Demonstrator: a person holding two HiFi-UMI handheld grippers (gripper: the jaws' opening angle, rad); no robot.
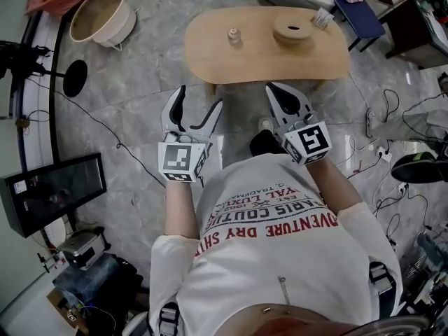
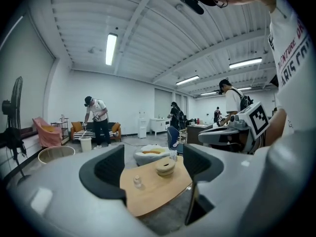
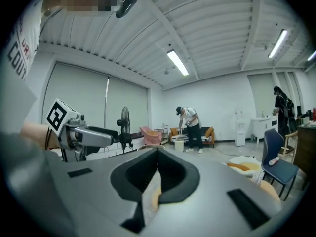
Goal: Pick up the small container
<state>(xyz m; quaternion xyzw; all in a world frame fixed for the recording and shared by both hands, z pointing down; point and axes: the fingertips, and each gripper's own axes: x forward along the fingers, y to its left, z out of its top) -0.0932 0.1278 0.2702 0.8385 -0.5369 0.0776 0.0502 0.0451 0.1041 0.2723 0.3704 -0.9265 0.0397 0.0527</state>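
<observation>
The small container (image 1: 234,36), a little pale jar, stands on the left part of a low oval wooden table (image 1: 210,54). In the left gripper view the small container (image 2: 138,182) shows between the jaws, far off. My left gripper (image 1: 199,102) is held near the body, short of the table, open with nothing between its fingers (image 2: 106,169). My right gripper (image 1: 274,89) hovers beside it near the table's front edge, its jaws shut at the tips on nothing. In its own view the right gripper (image 3: 157,154) hides most of the table.
A round wooden lidded dish (image 1: 292,28) and a clear cup (image 1: 322,18) share the table. A cream basket (image 1: 103,12), a fan base (image 1: 73,78), a dark monitor (image 1: 52,191), a blue chair (image 1: 360,9) and floor cables (image 1: 378,152) ring the spot. A person (image 2: 98,120) stands far behind.
</observation>
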